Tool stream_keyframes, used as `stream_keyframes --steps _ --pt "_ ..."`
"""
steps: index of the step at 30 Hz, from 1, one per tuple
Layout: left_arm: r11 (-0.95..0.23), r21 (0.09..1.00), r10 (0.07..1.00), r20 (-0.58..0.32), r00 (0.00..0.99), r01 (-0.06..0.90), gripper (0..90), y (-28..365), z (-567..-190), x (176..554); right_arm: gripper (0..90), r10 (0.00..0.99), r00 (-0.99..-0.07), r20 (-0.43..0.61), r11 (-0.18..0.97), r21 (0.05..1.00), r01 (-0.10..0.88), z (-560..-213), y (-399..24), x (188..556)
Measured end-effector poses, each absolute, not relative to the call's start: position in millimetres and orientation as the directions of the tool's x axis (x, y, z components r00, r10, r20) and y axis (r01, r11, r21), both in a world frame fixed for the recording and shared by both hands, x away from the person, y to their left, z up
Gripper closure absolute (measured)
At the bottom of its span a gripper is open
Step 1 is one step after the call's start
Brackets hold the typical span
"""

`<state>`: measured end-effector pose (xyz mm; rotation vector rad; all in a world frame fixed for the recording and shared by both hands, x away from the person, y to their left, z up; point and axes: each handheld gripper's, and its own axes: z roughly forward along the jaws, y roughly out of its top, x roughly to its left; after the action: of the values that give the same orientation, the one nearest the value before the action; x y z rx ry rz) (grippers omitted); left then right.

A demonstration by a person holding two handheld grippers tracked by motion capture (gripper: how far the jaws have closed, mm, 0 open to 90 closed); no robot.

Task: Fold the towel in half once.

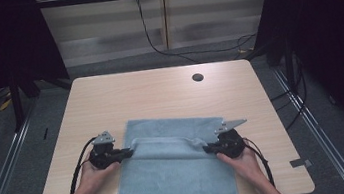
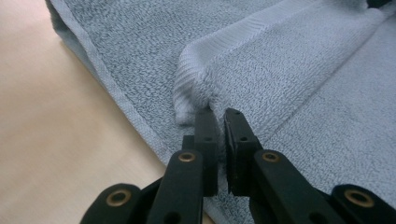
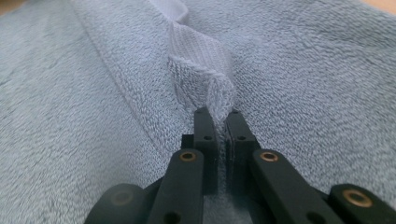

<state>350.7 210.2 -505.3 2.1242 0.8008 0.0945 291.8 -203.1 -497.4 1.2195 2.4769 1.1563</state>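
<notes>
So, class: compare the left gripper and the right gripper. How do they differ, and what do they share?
The left gripper pinches the towel at its left edge; the right gripper pinches its right edge. In the high view the left gripper's grey plate lies nearly flat and compact, while the right gripper's tilts up and looks longer. Shared: both are shut on the same folded-over hem, each held in a hand low over the table.

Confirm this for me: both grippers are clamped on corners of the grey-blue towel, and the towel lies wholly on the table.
Not quite. Both the left gripper and the right gripper are clamped on corners of the towel, but the high view shows its near end hanging over the table edge by the person.
</notes>
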Motion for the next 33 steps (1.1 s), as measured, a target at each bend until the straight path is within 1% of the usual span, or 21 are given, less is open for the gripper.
stream_keyframes --steps 7,14,18,21,24,25,28,31,33 --pt "-0.402 0.741 0.612 -0.219 0.76 0.538 85.1 208.8 -507.9 391.7 86.1 0.766 -0.613 0.191 0.328 0.705 0.629 -500.6 -202.8 343.0" --pt "-0.394 0.721 0.647 -0.223 0.729 0.57 85.1 208.9 -506.2 430.5 86.1 0.803 -0.562 0.2 0.284 0.701 0.655 -501.6 -195.3 387.5" --pt "-0.389 0.717 0.68 -0.199 0.706 0.578 85.0 205.6 -504.9 443.3 86.1 0.826 -0.525 0.206 0.25 0.701 0.668 -502.5 -192.0 405.2" --pt "-0.378 0.719 0.699 -0.192 0.689 0.584 85.1 203.9 -505.0 448.2 86.2 0.852 -0.497 0.168 0.257 0.692 0.675 -500.1 -185.3 416.6" --pt "-0.354 0.708 0.717 -0.214 0.663 0.611 85.0 204.2 -504.7 454.9 86.2 0.872 -0.474 0.123 0.271 0.684 0.677 -497.8 -177.5 425.3" --pt "-0.365 0.703 0.715 -0.209 0.667 0.611 85.0 204.1 -503.9 456.6 86.2 0.88 -0.46 0.121 0.265 0.68 0.684 -497.3 -176.2 427.1" --pt "-0.35 0.711 0.716 -0.215 0.664 0.609 85.0 204.8 -505.1 456.5 86.1 0.883 -0.457 0.107 0.268 0.685 0.678 -497.4 -174.8 427.8" --pt "-0.343 0.721 0.717 -0.213 0.664 0.602 85.2 205.1 -502.1 453.0 86.2 0.874 -0.463 0.151 0.236 0.7 0.674 -495.2 -180.7 428.1" --pt "-0.345 0.732 0.711 -0.205 0.673 0.587 85.2 205.2 -495.8 449.5 86.2 0.865 -0.462 0.195 0.186 0.73 0.657 -488.3 -185.6 425.9"
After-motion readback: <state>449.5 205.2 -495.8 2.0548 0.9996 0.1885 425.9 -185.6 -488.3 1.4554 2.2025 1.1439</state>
